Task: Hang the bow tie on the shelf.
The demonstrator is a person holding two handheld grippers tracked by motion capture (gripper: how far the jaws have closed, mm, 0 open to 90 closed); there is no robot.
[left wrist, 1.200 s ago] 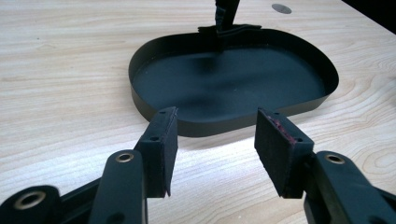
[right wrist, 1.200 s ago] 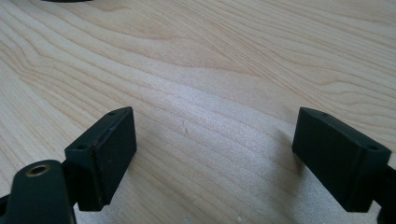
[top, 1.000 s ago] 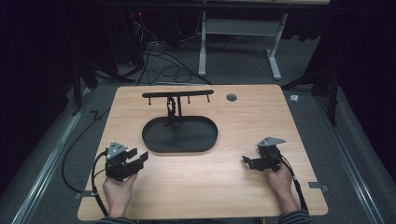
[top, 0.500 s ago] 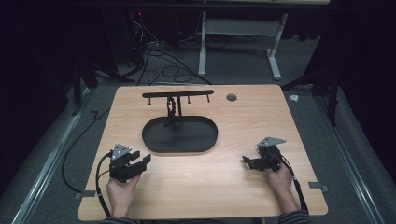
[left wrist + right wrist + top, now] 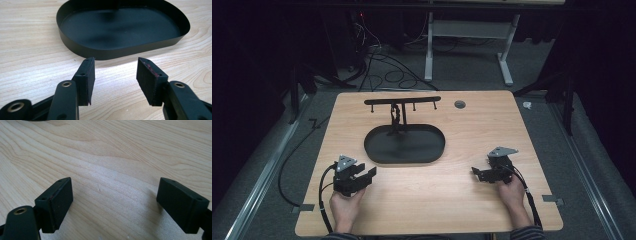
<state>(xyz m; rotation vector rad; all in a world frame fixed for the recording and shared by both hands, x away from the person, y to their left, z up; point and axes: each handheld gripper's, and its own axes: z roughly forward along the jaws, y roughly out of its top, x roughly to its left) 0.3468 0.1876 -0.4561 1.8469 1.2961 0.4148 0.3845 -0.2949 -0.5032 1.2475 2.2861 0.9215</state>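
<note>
Your left claw (image 5: 113, 75) gapes before the smooth, oval black tray (image 5: 120, 51) (thin upright wall). Your right claw (image 5: 115, 202) spreads wide over pale, grained wooden surface (image 5: 112, 157).

Dim room, dark surroundings | table (image 5: 462, 195) evenly lit from above | soft glare patch centre of right gripper view | high view slightly soft
</note>
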